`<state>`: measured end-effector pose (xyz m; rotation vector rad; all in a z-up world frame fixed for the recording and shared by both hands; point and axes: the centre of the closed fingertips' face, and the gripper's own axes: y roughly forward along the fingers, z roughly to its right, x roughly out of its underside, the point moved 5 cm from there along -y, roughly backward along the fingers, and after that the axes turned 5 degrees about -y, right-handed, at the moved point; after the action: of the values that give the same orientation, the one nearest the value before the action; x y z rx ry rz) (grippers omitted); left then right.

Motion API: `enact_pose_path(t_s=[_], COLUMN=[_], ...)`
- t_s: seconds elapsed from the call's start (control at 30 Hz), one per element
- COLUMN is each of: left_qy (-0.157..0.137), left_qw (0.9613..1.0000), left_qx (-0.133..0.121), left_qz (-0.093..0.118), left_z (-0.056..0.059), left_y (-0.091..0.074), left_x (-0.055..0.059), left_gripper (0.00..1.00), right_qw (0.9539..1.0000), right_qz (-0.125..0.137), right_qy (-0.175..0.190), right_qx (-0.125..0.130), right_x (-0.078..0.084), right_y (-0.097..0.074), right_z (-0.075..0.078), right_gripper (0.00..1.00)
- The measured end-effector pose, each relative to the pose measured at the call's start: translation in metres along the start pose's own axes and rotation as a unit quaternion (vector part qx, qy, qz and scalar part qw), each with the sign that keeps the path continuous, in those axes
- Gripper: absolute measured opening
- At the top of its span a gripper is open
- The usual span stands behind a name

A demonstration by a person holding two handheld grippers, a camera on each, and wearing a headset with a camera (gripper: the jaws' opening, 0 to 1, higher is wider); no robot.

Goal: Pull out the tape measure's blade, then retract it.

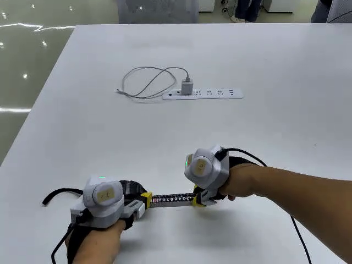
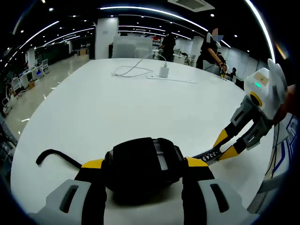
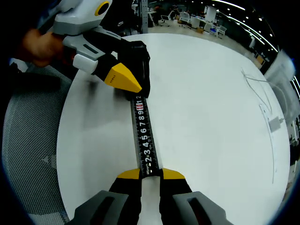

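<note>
- Yellow-tipped jaws of the left tool (image 2: 145, 164) are closed on the black case of the tape measure (image 2: 143, 165), one jaw on each flank. The case sits low over the white worktop (image 1: 247, 60) at its near edge.
- Black strap (image 1: 55, 193): it trails from the case side of the left tool and lies curled on the worktop.
- Blade (image 3: 144, 136): it is drawn out a short way and runs straight from the case mouth to the right tool (image 3: 151, 174). The printed digits 2 to 9 and a red 10 can be read in the right gripper view.
- Right tool: its jaws are pinched together on the free end of the blade, just beside the left tool, with a hand around its body.
- Power strip (image 1: 203, 93): it lies white on the far half of the worktop, well apart from both tools.
- Charger (image 1: 187, 86): it is plugged into the left end of the power strip.
- Cable (image 1: 146, 81): it lies in loose loops to the left of the charger.
</note>
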<state>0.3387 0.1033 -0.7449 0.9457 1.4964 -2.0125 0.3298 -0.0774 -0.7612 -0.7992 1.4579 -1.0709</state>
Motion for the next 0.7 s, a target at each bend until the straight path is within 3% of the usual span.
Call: enact_pose_path(t_s=[0.7], left_qy=[0.000], left_qw=[1.0000], left_qx=[0.000], left_qz=[-0.001], left_z=[-0.0004], left_y=[-0.0003], left_x=[-0.0002], left_gripper=[0.62], right_qw=[0.9998], right_qz=[0.019], right_qy=[-0.001], right_qx=[-0.007], right_x=[-0.0083], right_y=[0.0039], right_z=[-0.0003], right_gripper=[0.09])
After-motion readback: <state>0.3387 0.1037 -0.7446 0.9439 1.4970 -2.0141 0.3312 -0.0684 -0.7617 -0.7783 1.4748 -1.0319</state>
